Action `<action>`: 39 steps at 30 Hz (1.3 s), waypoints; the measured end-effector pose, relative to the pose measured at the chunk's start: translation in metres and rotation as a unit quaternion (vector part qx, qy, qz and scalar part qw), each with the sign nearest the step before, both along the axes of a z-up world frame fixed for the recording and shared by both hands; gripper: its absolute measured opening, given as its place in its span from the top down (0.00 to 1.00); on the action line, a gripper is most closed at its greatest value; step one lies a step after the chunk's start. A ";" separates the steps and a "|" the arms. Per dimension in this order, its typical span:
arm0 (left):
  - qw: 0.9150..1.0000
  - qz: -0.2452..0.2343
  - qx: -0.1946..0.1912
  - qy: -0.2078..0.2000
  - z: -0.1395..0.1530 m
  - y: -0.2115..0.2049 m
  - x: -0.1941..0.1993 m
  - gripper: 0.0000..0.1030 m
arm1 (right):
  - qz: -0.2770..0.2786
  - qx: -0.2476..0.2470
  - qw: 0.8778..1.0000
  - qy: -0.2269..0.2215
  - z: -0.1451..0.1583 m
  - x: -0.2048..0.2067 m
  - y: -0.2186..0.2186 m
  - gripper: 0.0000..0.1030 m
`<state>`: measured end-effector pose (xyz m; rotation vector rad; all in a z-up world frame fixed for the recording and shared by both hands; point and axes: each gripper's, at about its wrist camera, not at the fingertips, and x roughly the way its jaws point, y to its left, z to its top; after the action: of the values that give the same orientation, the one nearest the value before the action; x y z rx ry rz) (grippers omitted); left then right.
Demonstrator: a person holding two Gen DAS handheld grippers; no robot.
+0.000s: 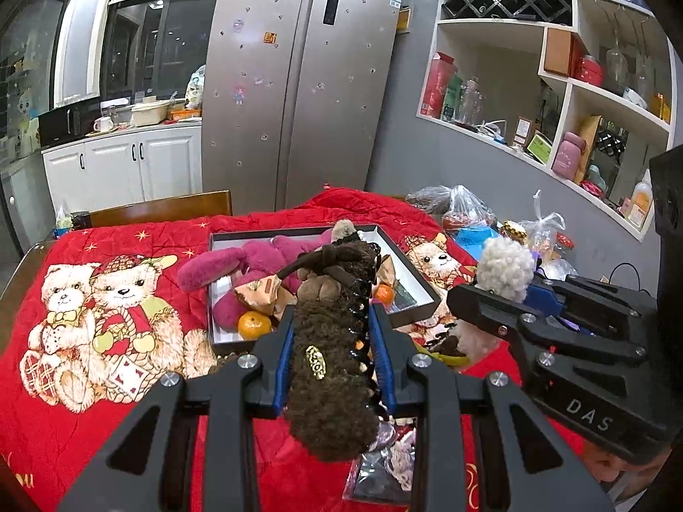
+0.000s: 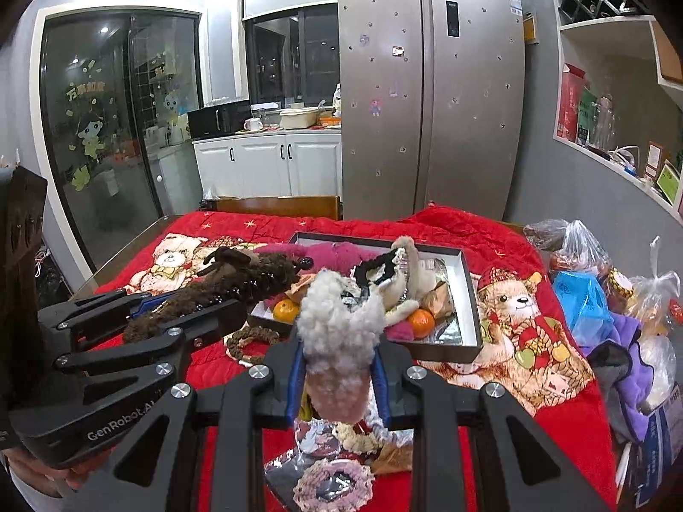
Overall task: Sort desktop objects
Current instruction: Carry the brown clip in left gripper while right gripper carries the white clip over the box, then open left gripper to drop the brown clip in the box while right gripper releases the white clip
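My left gripper is shut on a brown fuzzy hair clip with black teeth, held above the red blanket in front of the black-rimmed box. It also shows in the right wrist view. My right gripper is shut on a white fluffy hair clip, also seen in the left wrist view. The box holds a pink plush toy, tangerines and other soft items. Both grippers hover just short of the box's near edge.
Scrunchies in clear packets and a brown scrunchie lie on the red teddy-bear blanket. Plastic bags and jars crowd the table's right side. A wooden chair back stands at the far edge, before the fridge.
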<state>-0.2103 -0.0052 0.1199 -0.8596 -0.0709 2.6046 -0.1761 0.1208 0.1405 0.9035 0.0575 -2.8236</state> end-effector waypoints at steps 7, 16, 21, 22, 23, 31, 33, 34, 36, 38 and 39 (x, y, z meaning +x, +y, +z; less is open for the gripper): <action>1.000 0.000 -0.003 -0.011 -0.003 0.005 -0.038 0.68 | -0.003 0.008 1.000 0.002 0.008 -0.024 0.003 0.74; 0.999 0.011 -0.012 -0.035 -0.029 0.010 -0.098 0.68 | -0.016 0.014 1.000 -0.004 0.010 -0.080 0.016 0.74; 0.999 0.018 -0.001 -0.051 -0.050 0.008 -0.133 0.68 | -0.025 0.020 0.999 -0.015 0.001 -0.119 0.021 0.74; 0.998 0.019 -0.002 -0.054 -0.054 0.009 -0.140 0.68 | -0.028 0.021 0.999 -0.018 -0.002 -0.127 0.023 0.74; 0.998 0.018 -0.003 -0.058 -0.060 0.011 -0.147 0.68 | -0.032 0.023 0.999 -0.021 -0.005 -0.134 0.024 0.74; 0.997 0.009 -0.028 -0.076 -0.102 0.027 -0.177 0.68 | -0.075 0.053 0.994 -0.055 -0.043 -0.172 0.041 0.74; 0.996 0.003 -0.034 -0.079 -0.109 0.033 -0.179 0.68 | -0.084 0.054 0.993 -0.061 -0.049 -0.178 0.046 0.74; 0.996 0.003 -0.036 -0.080 -0.112 0.034 -0.179 0.68 | -0.084 0.054 0.993 -0.065 -0.051 -0.181 0.047 0.74; 0.996 0.005 -0.039 -0.075 -0.113 0.036 -0.176 0.68 | -0.088 0.057 0.992 -0.069 -0.056 -0.185 0.048 0.74; 0.996 0.005 -0.045 -0.072 -0.112 0.038 -0.174 0.68 | -0.091 0.066 0.991 -0.070 -0.060 -0.187 0.045 0.74; 0.996 0.006 -0.047 -0.071 -0.112 0.039 -0.173 0.68 | -0.092 0.070 0.991 -0.072 -0.062 -0.189 0.044 0.74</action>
<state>-0.3835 0.0335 0.0079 -1.0786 0.0068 2.5720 -0.3647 0.1647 0.0789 1.1997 0.1643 -2.9421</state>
